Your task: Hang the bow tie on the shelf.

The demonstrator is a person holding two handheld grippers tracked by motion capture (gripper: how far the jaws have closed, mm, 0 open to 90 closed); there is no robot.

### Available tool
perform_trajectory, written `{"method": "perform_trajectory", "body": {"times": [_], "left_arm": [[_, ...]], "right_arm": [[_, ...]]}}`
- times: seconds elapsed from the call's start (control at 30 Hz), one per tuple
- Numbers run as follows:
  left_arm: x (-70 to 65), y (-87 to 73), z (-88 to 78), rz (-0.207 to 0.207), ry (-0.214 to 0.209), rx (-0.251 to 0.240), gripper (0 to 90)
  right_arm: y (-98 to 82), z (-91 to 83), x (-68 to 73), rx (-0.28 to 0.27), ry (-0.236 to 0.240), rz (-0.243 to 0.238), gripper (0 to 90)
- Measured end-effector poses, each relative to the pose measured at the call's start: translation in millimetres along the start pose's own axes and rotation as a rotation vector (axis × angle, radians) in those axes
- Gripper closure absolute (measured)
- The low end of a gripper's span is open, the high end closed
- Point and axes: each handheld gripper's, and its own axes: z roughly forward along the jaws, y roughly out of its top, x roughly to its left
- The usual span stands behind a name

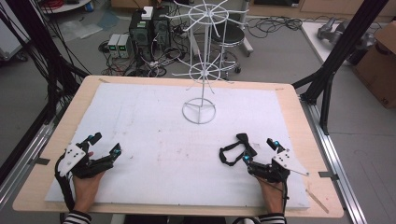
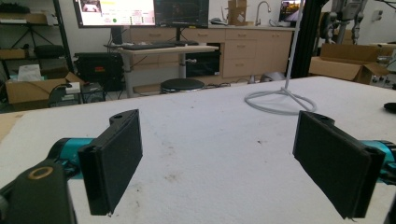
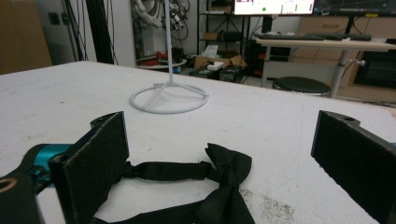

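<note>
A black bow tie [image 1: 236,148] with its strap looped lies on the white mat [image 1: 154,140] at the right. My right gripper [image 1: 259,150] rests just behind it near the front edge, jaws wide open, with the bow tie [image 3: 219,179] lying between and ahead of them. A white wire display stand [image 1: 201,70] with spoked hooks rises at the mat's back centre; its ring base [image 3: 169,99] lies beyond the bow tie. My left gripper [image 1: 105,143] rests open at the front left, with bare mat [image 2: 215,154] between its jaws.
The wooden table's edge [image 1: 308,121] frames the mat. Black frame posts [image 1: 345,51] stand at the right and left. Computers and cables [image 1: 144,37] sit on the floor beyond the table, with a stool [image 1: 231,35] behind the stand.
</note>
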Motion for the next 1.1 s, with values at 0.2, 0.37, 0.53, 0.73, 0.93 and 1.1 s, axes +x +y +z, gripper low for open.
{"method": "perform_trajectory", "body": {"times": [0.2,0.37,0.53,0.73,0.93,1.1], "left_arm": [[-0.3,0.0,-0.2,0.005,0.004,0.001,16.2],[-0.3,0.0,-0.2,0.005,0.004,0.001,16.1],[-0.2,0.0,-0.3,0.005,0.004,0.001,16.1],[-0.3,0.0,-0.4,0.007,0.004,0.0,16.2],[-0.5,-0.1,-0.5,0.006,0.005,-0.002,16.2],[-1.2,-0.1,-0.3,0.011,0.006,-0.003,16.2]], "right_arm": [[4.8,3.7,-0.9,0.044,-0.007,-0.014,3.0],[14.8,5.9,-3.7,0.091,-0.005,-0.014,3.1],[27.6,10.6,-5.9,0.201,0.016,-0.041,3.1],[36.8,19.0,-3.9,0.339,0.049,-0.09,4.3],[41.1,28.4,-5.8,0.496,0.088,-0.115,5.0],[42.3,33.3,-8.9,0.557,0.103,-0.112,7.6]]}}
